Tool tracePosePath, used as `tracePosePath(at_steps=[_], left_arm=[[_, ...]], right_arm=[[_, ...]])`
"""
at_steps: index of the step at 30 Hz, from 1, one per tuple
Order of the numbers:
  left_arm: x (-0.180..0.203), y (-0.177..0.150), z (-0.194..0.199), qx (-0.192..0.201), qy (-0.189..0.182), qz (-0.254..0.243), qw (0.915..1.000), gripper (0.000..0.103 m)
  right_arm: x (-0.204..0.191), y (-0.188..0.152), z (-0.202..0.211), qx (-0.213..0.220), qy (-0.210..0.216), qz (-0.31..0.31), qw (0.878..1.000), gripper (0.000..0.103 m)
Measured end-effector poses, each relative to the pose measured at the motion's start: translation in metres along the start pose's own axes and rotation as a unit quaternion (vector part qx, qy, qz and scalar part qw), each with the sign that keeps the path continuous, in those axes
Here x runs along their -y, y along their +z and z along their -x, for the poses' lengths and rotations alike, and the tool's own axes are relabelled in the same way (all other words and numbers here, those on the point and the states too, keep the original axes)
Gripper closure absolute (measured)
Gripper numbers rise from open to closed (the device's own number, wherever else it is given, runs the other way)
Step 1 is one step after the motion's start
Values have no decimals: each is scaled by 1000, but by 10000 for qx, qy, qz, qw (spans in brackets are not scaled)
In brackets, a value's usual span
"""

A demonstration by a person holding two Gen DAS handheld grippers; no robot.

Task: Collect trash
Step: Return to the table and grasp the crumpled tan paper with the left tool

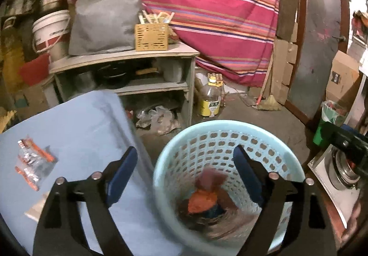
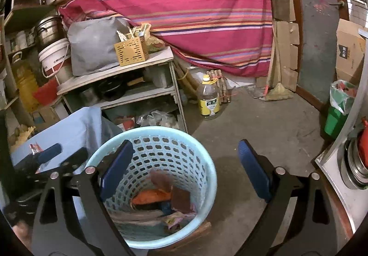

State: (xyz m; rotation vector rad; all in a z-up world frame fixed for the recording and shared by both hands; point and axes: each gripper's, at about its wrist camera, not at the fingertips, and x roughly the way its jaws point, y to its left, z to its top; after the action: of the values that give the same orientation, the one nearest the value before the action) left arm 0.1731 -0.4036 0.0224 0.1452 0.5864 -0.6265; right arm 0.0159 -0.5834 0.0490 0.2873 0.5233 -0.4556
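Observation:
A light blue perforated basket stands on the floor and holds several pieces of trash, among them an orange wrapper; a brownish piece is blurred above it. My left gripper is open and empty over the basket's left rim. An orange and clear wrapper lies on the blue-covered table to the left. In the right wrist view the basket sits under my open, empty right gripper. The left gripper's fingers show at the far left.
A grey shelf unit with a yellow utensil box stands behind the table. An oil bottle stands on the floor by a striped cloth. A green bin and steel pots are at right.

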Motion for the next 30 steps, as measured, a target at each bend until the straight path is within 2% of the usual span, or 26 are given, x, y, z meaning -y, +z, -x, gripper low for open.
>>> tracePosePath(at_steps=[3, 7, 11, 14, 20, 22, 26, 30], left_arm=[[-25, -7, 27, 169, 390, 22, 9991, 13], [-62, -21, 62, 257, 705, 133, 9971, 10], [-104, -44, 102, 342, 1234, 91, 9917, 7], [-139, -63, 127, 345, 1586, 126, 9867, 7], [-208, -105, 161, 229, 2020, 538, 9776, 6], [-222, -116, 164, 112, 2096, 665, 9755, 6], [-238, -137, 166, -169, 1959, 768, 9775, 6], [-237, -152, 158, -489, 1923, 616, 9782, 6]], right_arm=[[-11, 0, -1, -14, 139, 37, 9999, 10], [-33, -2, 0, -5, 265, 127, 9996, 4], [-58, -11, -3, -148, 546, 148, 9983, 4], [-82, -18, -12, -316, 630, 414, 9967, 4], [-125, -35, -14, -331, 623, 835, 9940, 4], [-135, -39, -14, -316, 652, 760, 9945, 4], [-157, -45, -19, -493, 824, 631, 9934, 4], [-182, -52, -23, -634, 849, 929, 9900, 4]])
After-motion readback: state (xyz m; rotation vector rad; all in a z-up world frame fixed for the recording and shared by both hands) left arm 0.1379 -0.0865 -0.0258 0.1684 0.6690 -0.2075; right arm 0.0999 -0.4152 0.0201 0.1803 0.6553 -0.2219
